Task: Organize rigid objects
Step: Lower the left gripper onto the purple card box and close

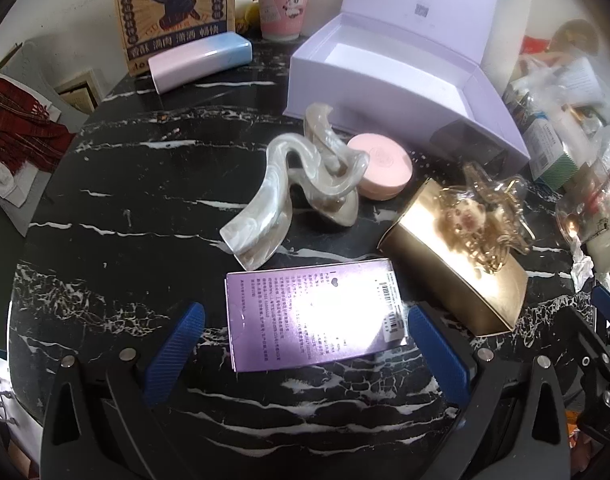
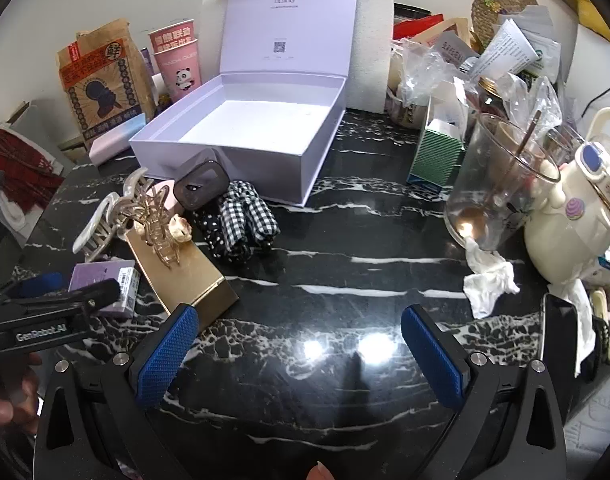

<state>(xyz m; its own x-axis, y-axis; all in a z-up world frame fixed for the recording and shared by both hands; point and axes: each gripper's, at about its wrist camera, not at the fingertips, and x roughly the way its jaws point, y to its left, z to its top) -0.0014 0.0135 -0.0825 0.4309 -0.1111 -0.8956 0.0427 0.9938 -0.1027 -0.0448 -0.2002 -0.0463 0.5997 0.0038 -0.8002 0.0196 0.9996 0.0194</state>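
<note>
L gripper [image 1: 305,320] wide open astride purple box [image 1: 313,316], no grip.

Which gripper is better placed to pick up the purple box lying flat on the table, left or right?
Left. The left gripper is open with the purple box lying between its fingers. The right gripper is open over bare table, with the box off to its left.

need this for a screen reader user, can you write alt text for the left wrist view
The left gripper, jaws open, straddles a flat purple box lying on a black marble table. Beyond it lie a pearly white hair claw, a pink round compact and a gold box topped by a gold clip, before an open, empty lilac gift box.
</note>
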